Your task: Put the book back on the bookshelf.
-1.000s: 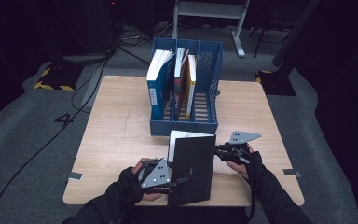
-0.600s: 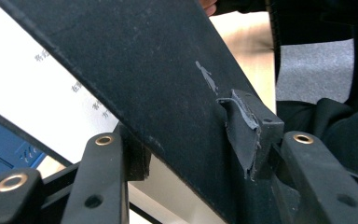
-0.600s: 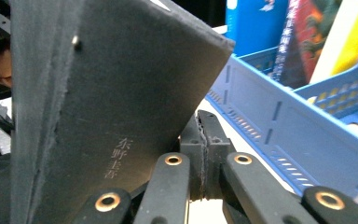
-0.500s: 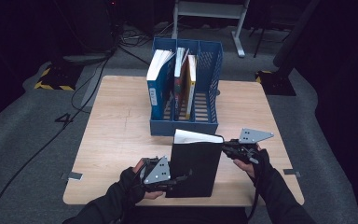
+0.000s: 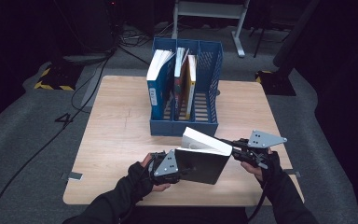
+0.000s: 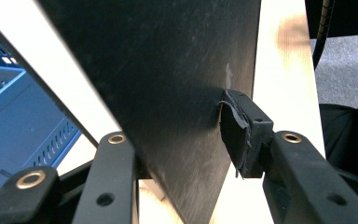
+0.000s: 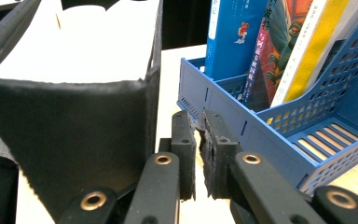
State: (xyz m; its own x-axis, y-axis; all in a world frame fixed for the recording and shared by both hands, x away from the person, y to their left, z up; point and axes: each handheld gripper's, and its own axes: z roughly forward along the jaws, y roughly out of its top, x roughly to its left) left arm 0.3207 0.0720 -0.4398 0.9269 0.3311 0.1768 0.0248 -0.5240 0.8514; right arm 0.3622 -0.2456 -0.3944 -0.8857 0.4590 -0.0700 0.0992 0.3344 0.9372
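A black hardcover book point(image 5: 200, 164) with white page edges is held tilted above the table's front edge. My left gripper point(image 5: 179, 173) grips its lower left corner. In the left gripper view the jaws straddle the black cover point(image 6: 168, 70) and one pad point(image 6: 240, 140) presses on it; they have just been closing on the book. My right gripper point(image 5: 227, 148) is at the book's upper right corner. In the right gripper view its jaws point(image 7: 198, 144) are nearly together with nothing between them, and the book point(image 7: 70, 126) is just left of them.
A blue three-slot file rack point(image 5: 184, 127) stands mid-table behind the book. It holds a blue book point(image 5: 156, 88) and two thinner books point(image 5: 186, 79); its right slot point(image 5: 209, 93) is bare. The rack point(image 7: 261, 140) is close to the right gripper's right.
The black book has tipped from standing upright to leaning, its top swinging right. The right gripper has risen and shifted right. The left gripper has stayed at the book's lower corner.
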